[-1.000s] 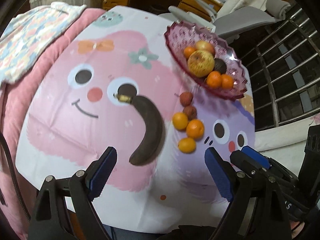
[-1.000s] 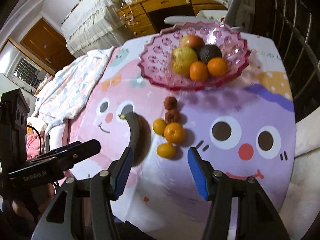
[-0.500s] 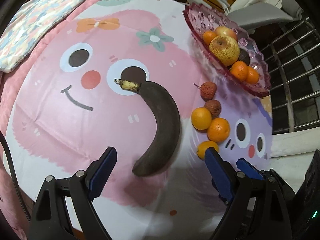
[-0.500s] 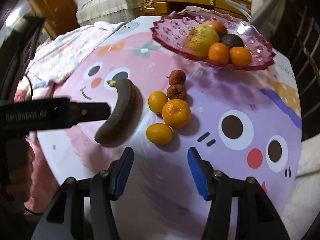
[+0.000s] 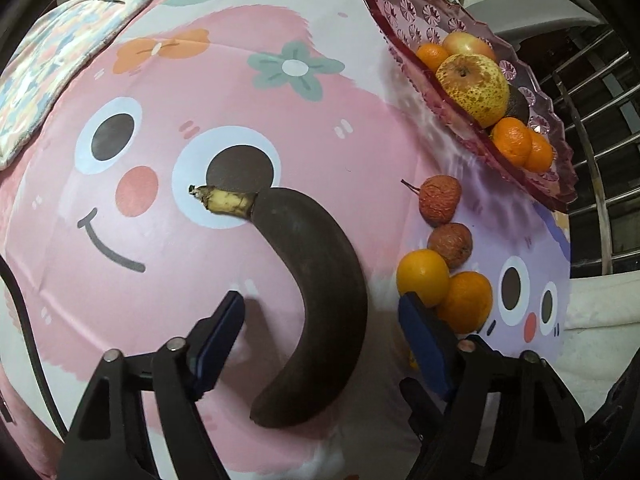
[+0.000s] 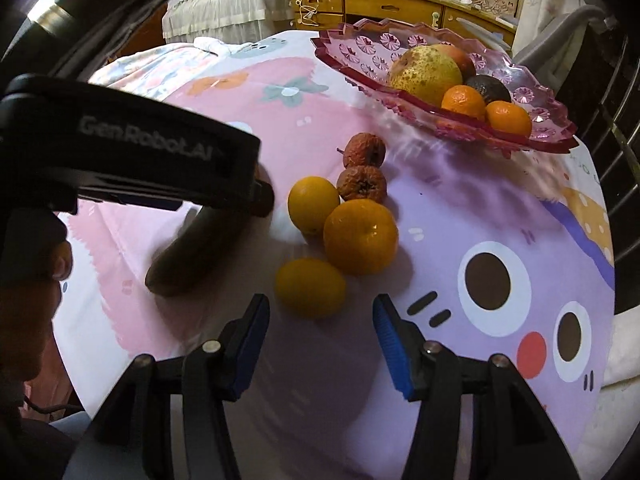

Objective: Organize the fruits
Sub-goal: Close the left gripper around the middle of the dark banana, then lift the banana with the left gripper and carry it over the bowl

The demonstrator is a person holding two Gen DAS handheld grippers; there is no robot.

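Note:
A blackened banana [image 5: 320, 280] lies on the cartoon tablecloth [image 5: 224, 80]. My left gripper [image 5: 320, 320] straddles its lower half, jaws closing, pads clear of the peel. Right of it lie two shrivelled red fruits [image 5: 440, 200] and loose oranges [image 5: 422, 278]. My right gripper [image 6: 320, 312] is open just short of the nearest small orange [image 6: 310, 288], its jaws narrowing slightly with nothing between them. Beyond sit a bigger orange [image 6: 360, 236] and another [image 6: 313, 204]. The pink glass bowl [image 6: 360, 52] holds a pear, an apple, oranges and a dark fruit.
The left gripper's black body [image 6: 140, 160] and a hand [image 6: 36, 280] fill the left of the right wrist view, over the banana [image 6: 188, 256]. A patterned blanket [image 5: 48, 68] lies far left. A metal railing [image 5: 600, 160] and grey chair [image 5: 540, 8] stand to the right.
Both grippers have come down closer to the table. The left jaws have narrowed around the banana's lower half. The right gripper has rolled and now sits just before the small orange.

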